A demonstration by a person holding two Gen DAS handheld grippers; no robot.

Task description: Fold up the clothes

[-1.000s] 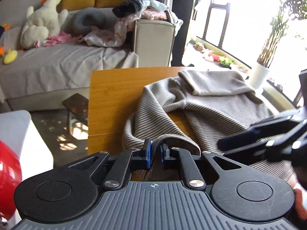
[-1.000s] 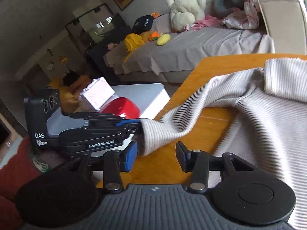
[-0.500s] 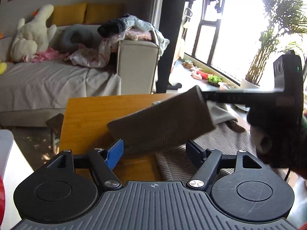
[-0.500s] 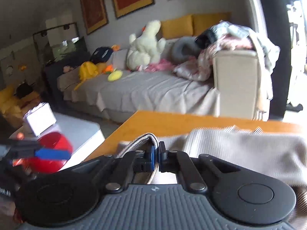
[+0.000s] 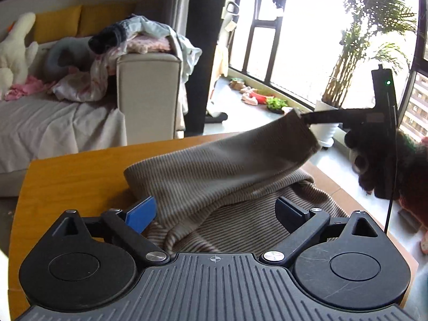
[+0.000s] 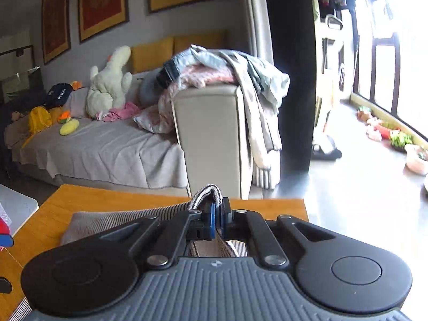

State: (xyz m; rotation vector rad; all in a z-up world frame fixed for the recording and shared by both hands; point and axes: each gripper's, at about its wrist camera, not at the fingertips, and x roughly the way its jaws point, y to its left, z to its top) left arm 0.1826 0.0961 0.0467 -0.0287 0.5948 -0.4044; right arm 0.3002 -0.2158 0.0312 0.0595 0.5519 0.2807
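A beige striped sweater (image 5: 240, 214) lies on the wooden table (image 5: 75, 176). My left gripper (image 5: 214, 211) is open just above the sweater body and holds nothing. My right gripper (image 6: 218, 218) is shut on the sweater's sleeve cuff (image 6: 207, 191). In the left wrist view the right gripper (image 5: 307, 117) holds the sleeve (image 5: 227, 157) lifted and stretched to the right over the sweater body. The sweater (image 6: 120, 219) trails down to the left in the right wrist view.
A grey-covered sofa (image 5: 53, 117) with a plush toy (image 6: 109, 85) and a heap of clothes (image 6: 214, 67) on its armrest stands behind the table. A potted plant (image 5: 347, 67) stands by the window at right. A red object (image 6: 4, 232) sits left of the table.
My left gripper opened and let go of the sleeve cuff. My right gripper closed on it and carried it up and to the right across the sweater.
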